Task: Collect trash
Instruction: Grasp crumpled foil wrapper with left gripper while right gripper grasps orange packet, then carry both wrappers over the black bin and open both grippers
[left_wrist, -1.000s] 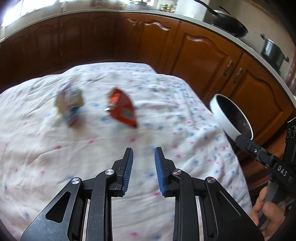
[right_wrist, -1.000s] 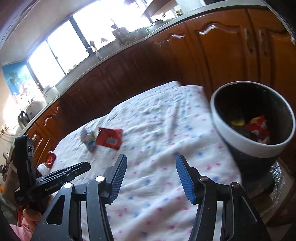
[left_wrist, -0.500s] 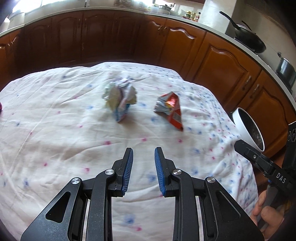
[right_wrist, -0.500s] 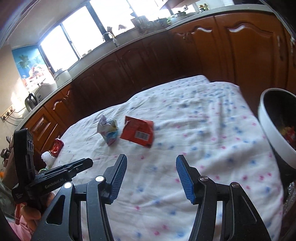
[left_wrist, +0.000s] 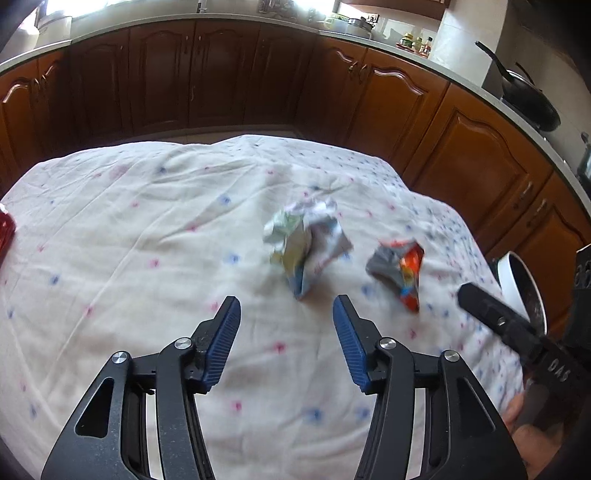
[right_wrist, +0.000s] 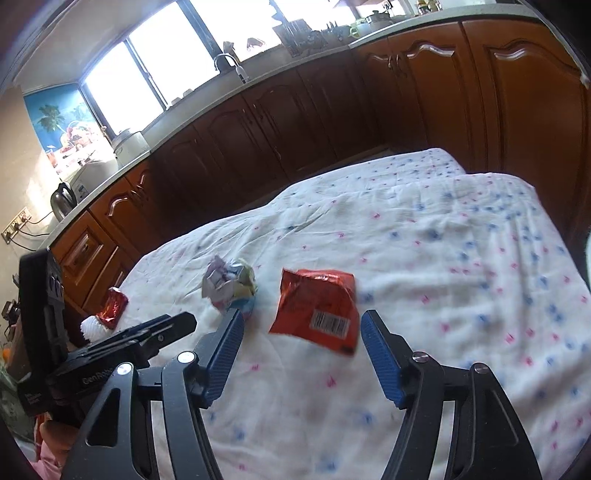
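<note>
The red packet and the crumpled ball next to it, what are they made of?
The red packet looks like thin glossy plastic film: it shines, wrinkles, and carries a printed barcode. The crumpled ball seems to be a scrunched printed wrapper, with a silvery look, though paper or foil is hard to tell.

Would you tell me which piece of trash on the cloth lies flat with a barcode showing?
The red wrapper, just ahead of the right gripper. The pale wrapper beside it is crumpled into a ball, and the small red one sits at the cloth's edge.
</note>
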